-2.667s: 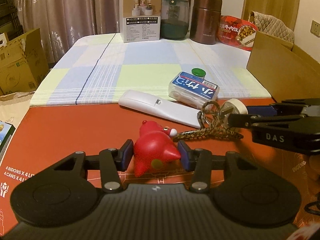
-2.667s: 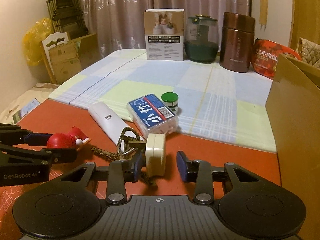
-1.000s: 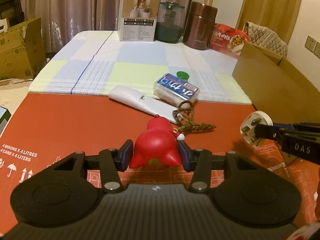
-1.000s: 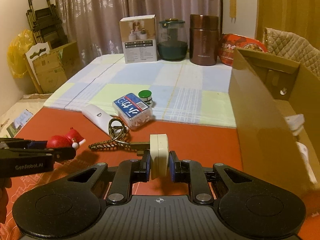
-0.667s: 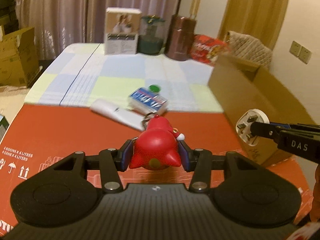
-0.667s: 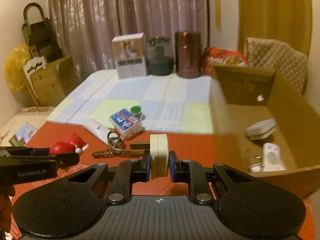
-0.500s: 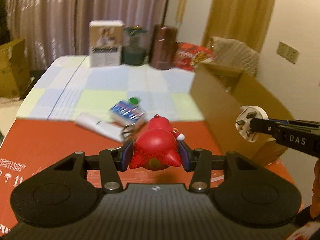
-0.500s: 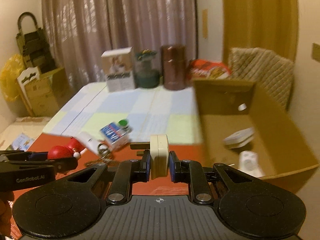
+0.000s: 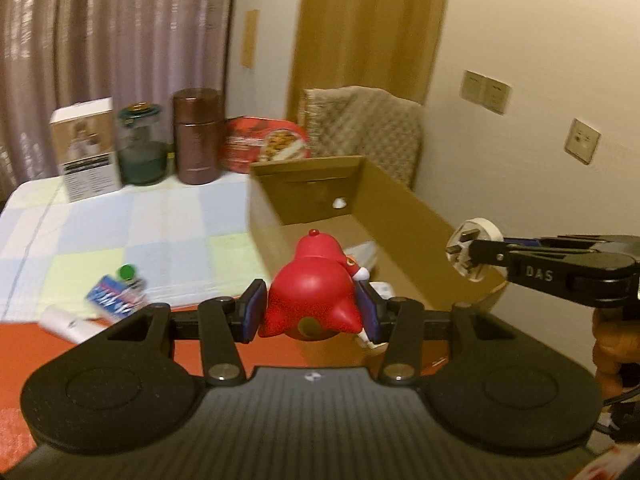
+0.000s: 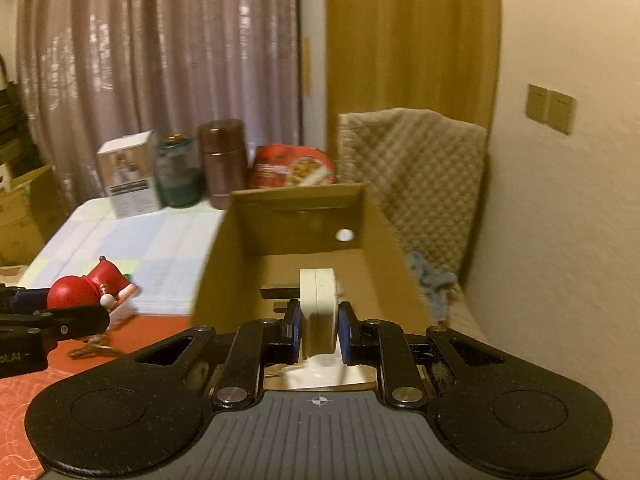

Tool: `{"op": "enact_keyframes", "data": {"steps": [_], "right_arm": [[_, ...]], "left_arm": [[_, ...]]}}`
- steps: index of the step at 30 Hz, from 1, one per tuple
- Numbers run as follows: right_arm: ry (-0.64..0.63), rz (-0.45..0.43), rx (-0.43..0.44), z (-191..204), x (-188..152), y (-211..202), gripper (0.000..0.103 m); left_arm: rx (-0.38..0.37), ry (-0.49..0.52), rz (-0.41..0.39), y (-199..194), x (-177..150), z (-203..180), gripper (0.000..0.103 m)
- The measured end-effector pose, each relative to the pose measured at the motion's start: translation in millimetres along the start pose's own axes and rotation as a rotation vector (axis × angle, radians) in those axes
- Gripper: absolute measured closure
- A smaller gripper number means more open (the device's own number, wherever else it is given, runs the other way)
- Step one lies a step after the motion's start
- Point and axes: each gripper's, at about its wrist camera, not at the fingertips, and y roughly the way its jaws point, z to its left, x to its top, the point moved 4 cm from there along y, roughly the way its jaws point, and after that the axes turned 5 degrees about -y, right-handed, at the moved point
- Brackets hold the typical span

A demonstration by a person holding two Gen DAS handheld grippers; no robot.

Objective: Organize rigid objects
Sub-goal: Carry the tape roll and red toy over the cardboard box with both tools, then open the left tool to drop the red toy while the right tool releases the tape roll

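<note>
My left gripper (image 9: 312, 312) is shut on a red toy figure (image 9: 314, 292) and holds it in the air at the near left edge of an open cardboard box (image 9: 400, 204). My right gripper (image 10: 319, 330) is shut on a round white plug adapter (image 10: 318, 308) with metal prongs, held above the inside of the box (image 10: 384, 232). The plug (image 9: 474, 250) and the right gripper (image 9: 476, 254) also show in the left wrist view, over the box's right wall. The toy (image 10: 86, 286) and the left gripper (image 10: 80, 300) show at the left of the right wrist view.
A blue-labelled plastic case (image 9: 116, 294), a green-capped bottle (image 9: 127, 272), a white remote (image 9: 66, 322) and a keychain (image 10: 94, 350) lie on the table. A white carton (image 9: 86, 148), a glass jar (image 9: 142, 144), a brown canister (image 9: 198, 136) and a red food pack (image 9: 266, 144) stand at the back. White items lie in the box.
Both grippers rose and swung right with their loads, from over the red mat to the cardboard box. The plug now hangs above the box's inside.
</note>
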Motion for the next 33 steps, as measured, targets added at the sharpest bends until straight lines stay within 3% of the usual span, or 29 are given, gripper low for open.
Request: {"op": "enact_keyframes", "data": {"steps": [9, 22, 24, 33], "right_arm": [[0.031, 0.038, 0.0, -31.8, -10.7, 14.2, 0.088], [0.052, 0.078, 0.007, -47.0, -23.9, 36.0, 0.088], [0.051, 0.079, 0.006, -47.1, -23.7, 36.4, 0.088], [0.05, 0.086, 0.006, -46.1, -25.3, 38.2, 0.088]], "left_arm": [[-0.025, 0.058, 0.056, 44.6, -1.9, -40.4, 0.06], [-0.019, 0.06, 0.097, 77.0, -6.7, -40.8, 0.061], [-0.018, 0.051, 0.087, 76.7, -4.8, -38.6, 0.05], [0.036, 0.0, 0.05, 54.1, 1.3, -11.7, 0.05]]}}
